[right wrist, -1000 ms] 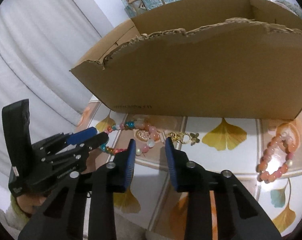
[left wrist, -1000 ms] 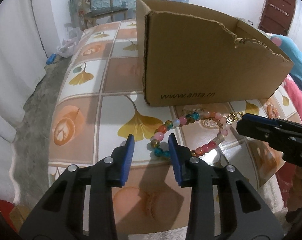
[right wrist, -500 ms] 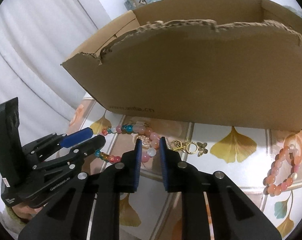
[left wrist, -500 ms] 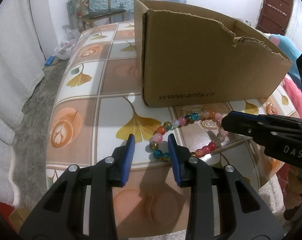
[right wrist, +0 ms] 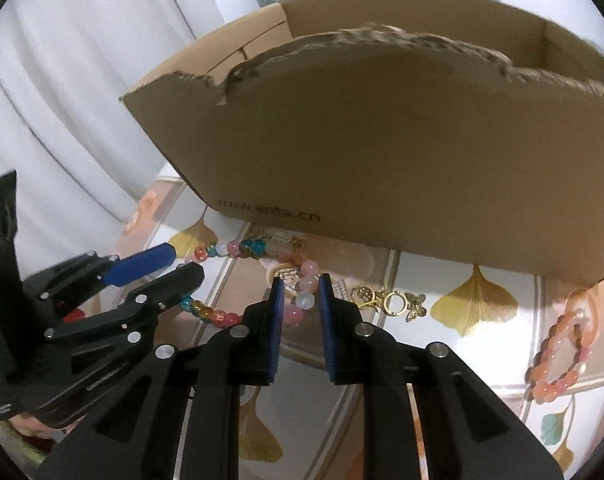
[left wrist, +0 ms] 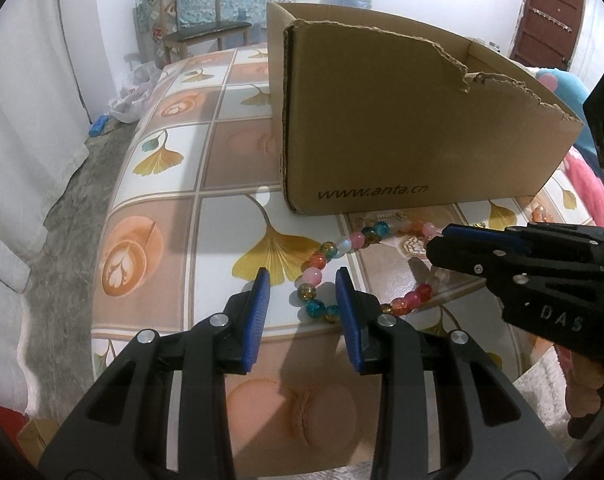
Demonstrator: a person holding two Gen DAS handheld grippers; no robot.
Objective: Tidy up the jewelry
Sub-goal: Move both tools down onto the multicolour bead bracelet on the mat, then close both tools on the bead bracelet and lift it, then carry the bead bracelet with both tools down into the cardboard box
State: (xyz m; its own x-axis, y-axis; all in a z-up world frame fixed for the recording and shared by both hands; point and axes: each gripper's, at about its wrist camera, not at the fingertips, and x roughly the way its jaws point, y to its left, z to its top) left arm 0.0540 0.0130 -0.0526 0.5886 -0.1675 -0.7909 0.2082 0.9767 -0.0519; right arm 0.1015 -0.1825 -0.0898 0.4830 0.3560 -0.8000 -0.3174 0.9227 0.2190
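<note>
A multicoloured bead bracelet [left wrist: 334, 252] lies on the tablecloth in front of a torn cardboard box [left wrist: 402, 128]. My left gripper [left wrist: 303, 278] is open, its blue pads either side of the bracelet's near-left beads. My right gripper [right wrist: 299, 300] has narrowed around the bracelet's pink and white beads [right wrist: 304, 300]; it shows from the side in the left wrist view [left wrist: 442, 236]. The left gripper shows in the right wrist view [right wrist: 177, 264], open. A gold butterfly clasp [right wrist: 390, 300] trails from the bracelet.
An orange-pink bead bracelet [right wrist: 562, 356] lies at the right on the ginkgo-patterned tablecloth [left wrist: 161, 208]. The box [right wrist: 382, 152] stands just behind the jewelry. The table's front edge is close below both grippers. A chair [left wrist: 197, 28] stands beyond the table.
My right gripper has moved left onto the bracelet and its jaws have narrowed around the beads. My left gripper has edged forward around the near-left beads and stays open.
</note>
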